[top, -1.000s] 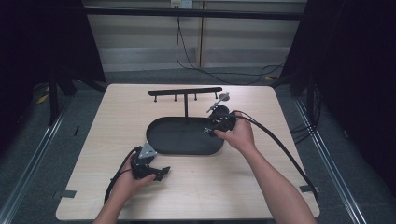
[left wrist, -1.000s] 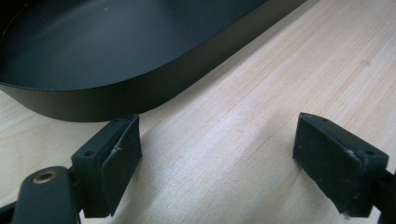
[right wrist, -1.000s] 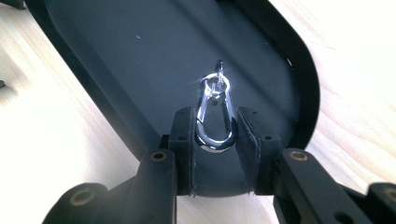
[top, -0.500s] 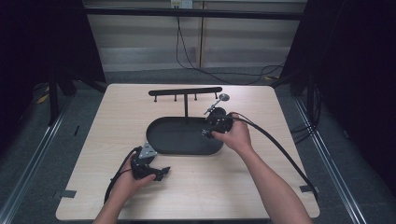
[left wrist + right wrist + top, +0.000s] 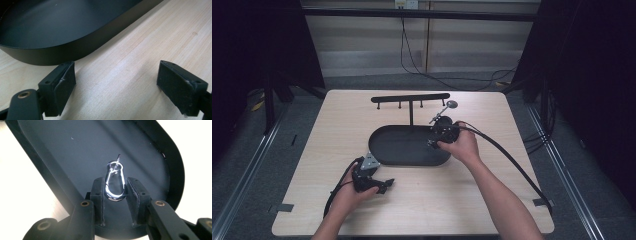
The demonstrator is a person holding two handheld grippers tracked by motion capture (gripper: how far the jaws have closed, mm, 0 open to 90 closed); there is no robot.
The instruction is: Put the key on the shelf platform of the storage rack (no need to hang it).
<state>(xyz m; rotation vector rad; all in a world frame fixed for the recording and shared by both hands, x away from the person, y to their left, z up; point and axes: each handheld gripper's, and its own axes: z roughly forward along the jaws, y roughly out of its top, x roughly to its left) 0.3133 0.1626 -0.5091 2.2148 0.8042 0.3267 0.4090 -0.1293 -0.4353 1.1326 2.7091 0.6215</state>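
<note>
Right gripper (image 5: 115,191) has edged over the tray (image 5: 50,182), clamping the carabiner (image 5: 114,183); left gripper (image 5: 116,86) agape.

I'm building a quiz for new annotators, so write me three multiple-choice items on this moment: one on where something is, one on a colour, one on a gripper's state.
1. Where is the right gripper?
A. over the black oval tray
B. on the floor
C. beside the left gripper

2. What colour is the carabiner?
A. red
B. shiny silver
C. yellow

3. How do the left gripper's jaws stand?
A. shut on the tray's rim
B. shut on a carabiner
C. open, nothing between them

Answers:
1. A: the right gripper view looks down into the tray, and the high view puts it at the tray's right end.
2. B: it gleams silver against the dark tray.
3. C: the left gripper view has bare wooden table between its wide-apart jaws.
</note>
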